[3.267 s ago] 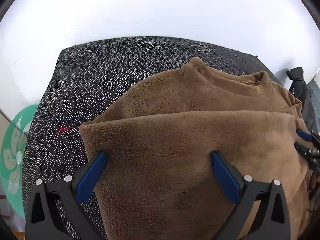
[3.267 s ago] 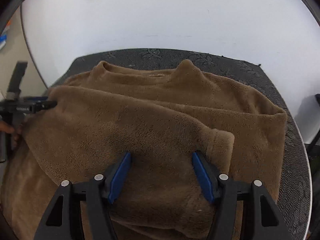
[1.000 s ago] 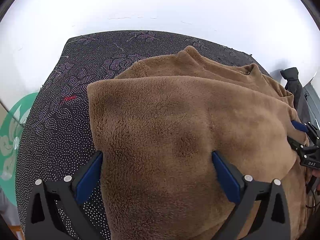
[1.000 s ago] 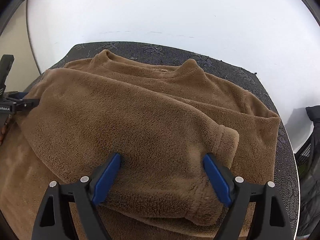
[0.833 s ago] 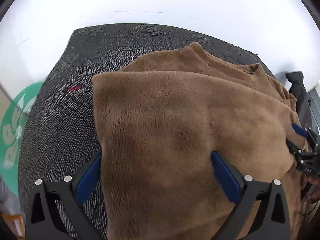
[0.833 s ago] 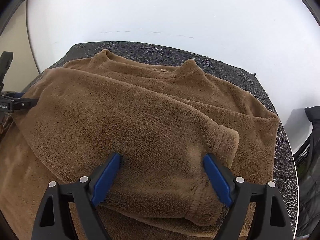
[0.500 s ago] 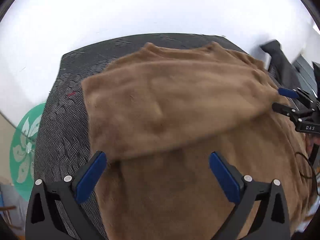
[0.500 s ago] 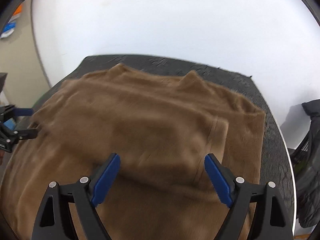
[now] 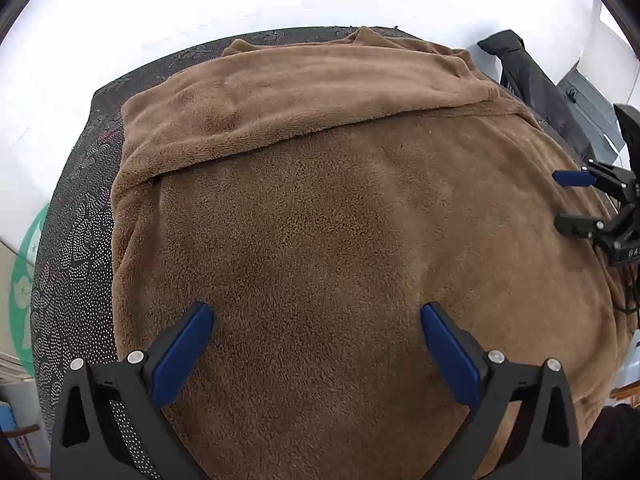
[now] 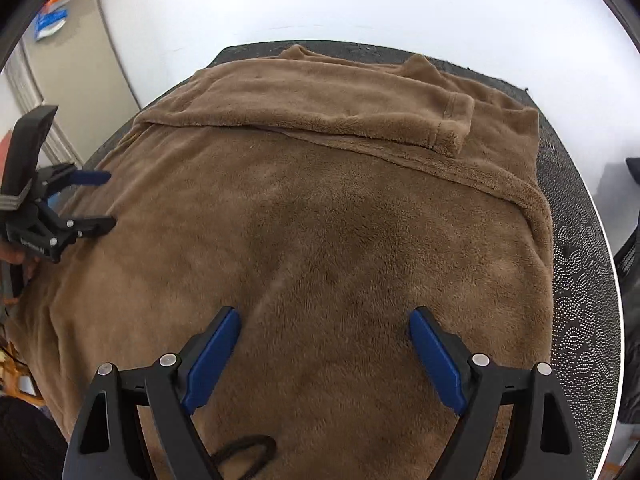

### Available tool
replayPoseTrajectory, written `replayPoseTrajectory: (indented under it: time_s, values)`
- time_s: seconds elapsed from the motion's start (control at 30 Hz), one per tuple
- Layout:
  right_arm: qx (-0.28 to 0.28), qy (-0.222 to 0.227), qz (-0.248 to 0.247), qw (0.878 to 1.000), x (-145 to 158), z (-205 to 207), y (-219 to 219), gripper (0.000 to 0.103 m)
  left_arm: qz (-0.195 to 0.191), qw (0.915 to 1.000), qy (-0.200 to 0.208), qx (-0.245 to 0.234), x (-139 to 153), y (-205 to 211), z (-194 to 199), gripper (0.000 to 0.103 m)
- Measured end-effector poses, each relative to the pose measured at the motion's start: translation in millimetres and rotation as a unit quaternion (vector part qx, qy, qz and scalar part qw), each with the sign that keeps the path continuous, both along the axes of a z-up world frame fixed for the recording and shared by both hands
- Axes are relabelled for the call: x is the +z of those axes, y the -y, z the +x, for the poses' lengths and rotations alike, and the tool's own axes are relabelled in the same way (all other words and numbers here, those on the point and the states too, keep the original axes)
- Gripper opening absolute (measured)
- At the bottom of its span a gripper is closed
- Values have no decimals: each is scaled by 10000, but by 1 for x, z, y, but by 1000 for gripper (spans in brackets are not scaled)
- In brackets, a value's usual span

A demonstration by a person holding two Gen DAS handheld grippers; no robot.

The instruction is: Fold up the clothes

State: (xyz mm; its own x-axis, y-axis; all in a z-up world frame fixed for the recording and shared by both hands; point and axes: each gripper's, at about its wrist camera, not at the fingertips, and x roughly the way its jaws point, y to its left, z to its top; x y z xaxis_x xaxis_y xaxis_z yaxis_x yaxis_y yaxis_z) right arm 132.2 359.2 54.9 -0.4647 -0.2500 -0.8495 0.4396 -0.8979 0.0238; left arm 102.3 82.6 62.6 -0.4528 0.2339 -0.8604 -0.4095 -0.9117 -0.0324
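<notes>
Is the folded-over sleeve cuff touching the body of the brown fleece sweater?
Touching. The right wrist view shows the sleeve cuff lying flat on the brown fleece sweater near its collar, no gap beneath.

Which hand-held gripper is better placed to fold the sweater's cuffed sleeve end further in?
Probably the right hand-held gripper: the sleeve cuff lies on its side of the sweater, and its jaws are open.

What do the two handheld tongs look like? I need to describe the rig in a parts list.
Both match: the left tongs and right tongs have black angular plastic arms with triangular cut-outs, silver round screw heads and flat blue pads lining the inner faces. Seen from the side, the right tongs carry small white lettering on the black body, too small to read, and a dark cable trails beside them.
</notes>
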Motion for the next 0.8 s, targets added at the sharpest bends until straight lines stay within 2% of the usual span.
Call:
replayPoseTrajectory:
  time_s: [0.07,0.2,0.43,0.67,0.8]
  values:
    - [95,-94,101,9999,-3,4,5,102,20,10000,-26,49,1,2,3,103]
    - [113,-236,155,9995,-5,6,9,102,85,9998,-78,131,5,7,15,103]
    - [103,-256,120,9995,-5,5,9,102,301,9991,-255,148,20,29,68,103]
    - [100,-263,124,9995,-5,7,9,102,391,9982,-448,101,32,41,106,103]
    - [106,-264,125,9995,-5,6,10,102,496,9975,-491,-127,38,53,134,103]
